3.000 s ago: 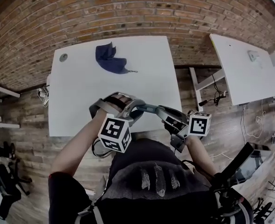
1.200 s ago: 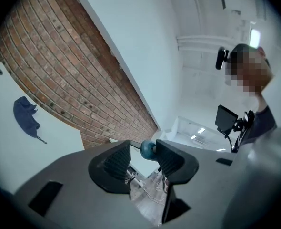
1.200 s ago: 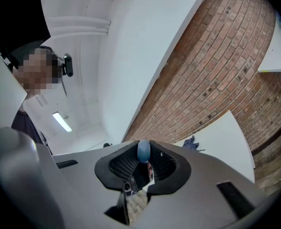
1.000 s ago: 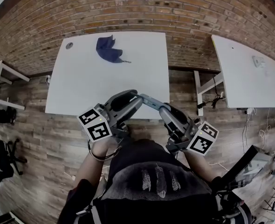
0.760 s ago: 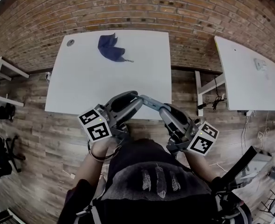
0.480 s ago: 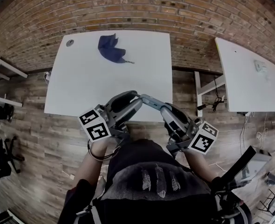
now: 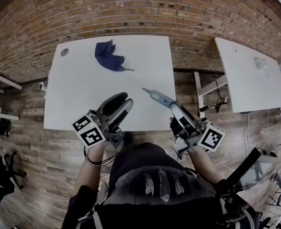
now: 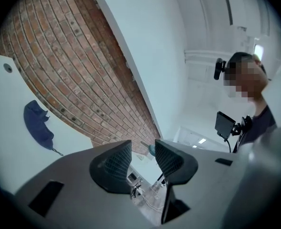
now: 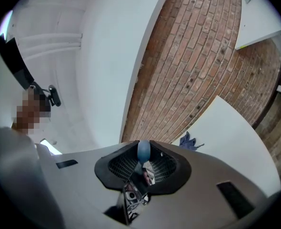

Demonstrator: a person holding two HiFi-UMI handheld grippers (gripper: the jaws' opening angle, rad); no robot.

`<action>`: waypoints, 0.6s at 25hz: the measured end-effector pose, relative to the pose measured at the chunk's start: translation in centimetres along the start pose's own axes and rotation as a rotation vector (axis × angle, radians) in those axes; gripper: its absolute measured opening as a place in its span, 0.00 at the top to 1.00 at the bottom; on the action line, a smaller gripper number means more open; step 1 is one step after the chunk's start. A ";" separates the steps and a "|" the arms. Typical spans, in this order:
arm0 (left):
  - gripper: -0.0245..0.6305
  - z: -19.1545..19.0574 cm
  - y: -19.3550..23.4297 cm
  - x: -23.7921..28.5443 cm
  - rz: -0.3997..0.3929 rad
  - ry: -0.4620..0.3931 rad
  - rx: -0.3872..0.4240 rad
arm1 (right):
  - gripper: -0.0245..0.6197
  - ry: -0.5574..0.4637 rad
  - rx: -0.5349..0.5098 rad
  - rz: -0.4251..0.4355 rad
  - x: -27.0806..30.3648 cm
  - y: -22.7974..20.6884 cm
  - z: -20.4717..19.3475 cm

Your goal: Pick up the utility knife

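The right gripper is clenching the utility knife by its handle, above the desk's near edge. The knife is likely handling light, stiff, slick and sharp-tipped. The left gripper is hanging released and empty, its jaws just opening slightly.

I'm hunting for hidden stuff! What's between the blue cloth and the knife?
Nothing. In the head view, only bare white table shows between the blue cloth and the utility knife.
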State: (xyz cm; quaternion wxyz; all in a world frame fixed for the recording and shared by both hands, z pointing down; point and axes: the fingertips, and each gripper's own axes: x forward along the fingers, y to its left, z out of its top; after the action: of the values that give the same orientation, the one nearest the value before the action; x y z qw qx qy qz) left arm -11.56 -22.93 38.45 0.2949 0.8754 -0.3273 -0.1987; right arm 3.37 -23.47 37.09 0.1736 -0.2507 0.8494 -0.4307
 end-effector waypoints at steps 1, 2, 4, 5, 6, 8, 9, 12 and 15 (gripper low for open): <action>0.75 0.1 0.3 0.0 -0.003 0.006 0.003 | 0.86 -0.003 0.003 -0.006 0.4 0.0 0.0; 0.86 0.3 0.7 0.0 0.001 0.014 0.013 | 0.86 -0.005 0.005 -0.018 0.7 -0.1 -0.1; 0.97 0.7 1.4 -0.1 0.005 0.041 0.049 | 0.86 -0.004 -0.006 -0.048 1.5 -0.3 -0.2; 0.97 0.8 1.7 0.0 -0.001 0.061 0.068 | 0.86 -0.002 -0.015 -0.057 1.9 -0.3 -0.3; 0.97 0.8 1.8 0.0 -0.010 0.081 0.084 | 0.86 0.000 -0.018 -0.064 2.4 -0.3 -0.4; 0.97 0.7 2.0 0.3 -0.031 0.113 0.096 | 0.86 0.000 -0.013 -0.078 3.0 -0.4 -0.5; 0.97 0.6 2.1 0.5 -0.044 0.123 0.093 | 0.86 -0.002 -0.008 -0.084 3.2 -0.4 -0.6; 0.97 0.3 2.4 1.0 -0.076 0.139 0.074 | 0.86 -0.016 0.006 -0.102 4.0 -0.4 -0.5; 0.97 0.5 3.2 1.1 -0.079 0.145 0.060 | 0.86 -0.049 0.038 -0.121 4.4 -0.6 -0.4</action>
State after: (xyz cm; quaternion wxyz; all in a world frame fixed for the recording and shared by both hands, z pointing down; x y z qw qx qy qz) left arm -12.53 -25.80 39.97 0.2835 0.9081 -0.2761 -0.1366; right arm -0.22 -26.02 37.50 0.1725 -0.3086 0.8200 -0.4502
